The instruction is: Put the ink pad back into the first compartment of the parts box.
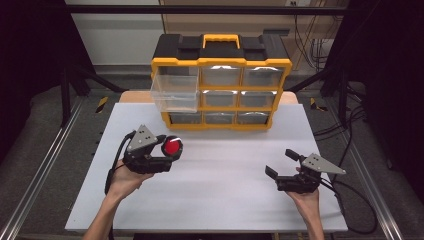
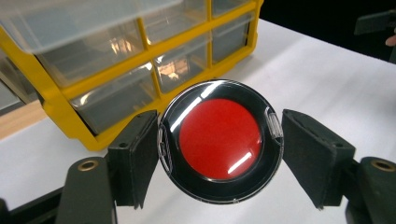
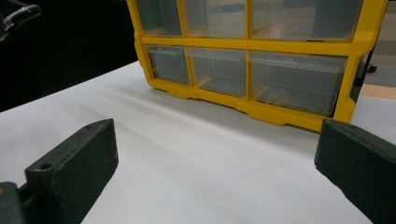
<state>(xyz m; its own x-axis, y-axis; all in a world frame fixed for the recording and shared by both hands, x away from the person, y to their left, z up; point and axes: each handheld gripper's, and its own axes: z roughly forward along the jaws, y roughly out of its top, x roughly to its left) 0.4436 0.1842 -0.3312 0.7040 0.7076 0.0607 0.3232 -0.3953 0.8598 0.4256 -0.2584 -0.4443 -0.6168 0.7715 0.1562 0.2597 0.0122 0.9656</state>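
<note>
Left gripper view: my left gripper point(image 2: 219, 149) has its two matte black jaws closed onto a round disc point(image 2: 220, 140), one jaw on each side of the rim. Disc is flat and circular, glossy black outer ring, red centre with a fine grainy look, clear plastic shell catching white glare streaks. In the high view it sits in my left gripper point(image 1: 170, 150) above the white table point(image 1: 225, 200), left of centre, in front of the cabinet. My right gripper point(image 1: 281, 164) has jaws spread wide with nothing between them, low over the table's right side; the right gripper view shows the blocky black rubbery pads point(image 3: 74, 163) and smooth matte white surface between. Behind both stands a drawer cabinet point(image 1: 220, 87): yellow plastic frame, black top, yellow handle, three-by-three grid of clear boxy drawers. Top-left drawer point(image 1: 174, 92) is pulled out, transparent, rectangular, well apart from the disc. Table is smooth, flat, rectangular.
</note>
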